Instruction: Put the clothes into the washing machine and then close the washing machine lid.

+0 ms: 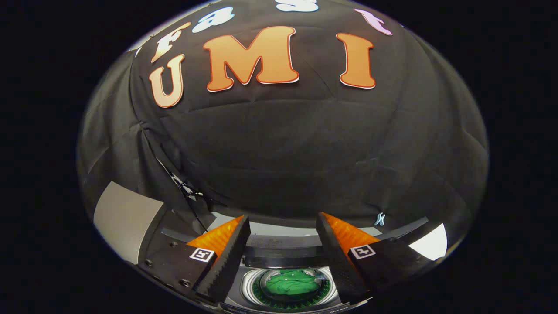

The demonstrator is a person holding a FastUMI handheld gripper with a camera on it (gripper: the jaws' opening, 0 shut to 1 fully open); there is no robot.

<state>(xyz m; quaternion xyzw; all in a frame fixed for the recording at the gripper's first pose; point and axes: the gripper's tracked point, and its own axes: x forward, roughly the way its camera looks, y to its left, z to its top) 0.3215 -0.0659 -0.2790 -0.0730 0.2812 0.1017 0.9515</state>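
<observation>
**Inspector:** Start with the tool. How is the gripper (283, 222) standing?

**Assistant:** Its two fingers are spread wide apart, with nothing sitting between them. The toothed inner face of the left finger (226, 257) and that of the right finger (333, 257) are facing each other across a clear gap. Each finger is carrying a small square marker near its base.

**Inspector:** And what is lying in that gap?

**Assistant:** Below the fingers, between them, the washing machine (287, 255) is showing from above. Its round drum opening (250, 285) is facing up, ringed by a pale rim.

**Inspector:** Where are the clothes?

**Assistant:** The green clothes (292, 284) are sitting bunched inside the drum, well clear of both fingers.

**Inspector:** The lid?

**Assistant:** The drum is showing uncovered. A dark curved band is running across just behind the opening, but I cannot tell whether that is the lid.

**Inspector:** Surroundings?

**Assistant:** A grey panel (124, 218) is standing off to the left of the machine, and a white patch (431, 242) is showing to the right. Beyond the fingers, the black cloth wall (279, 144) is hanging behind the machine, with a thin cable (181, 183) trailing down its left part.
</observation>
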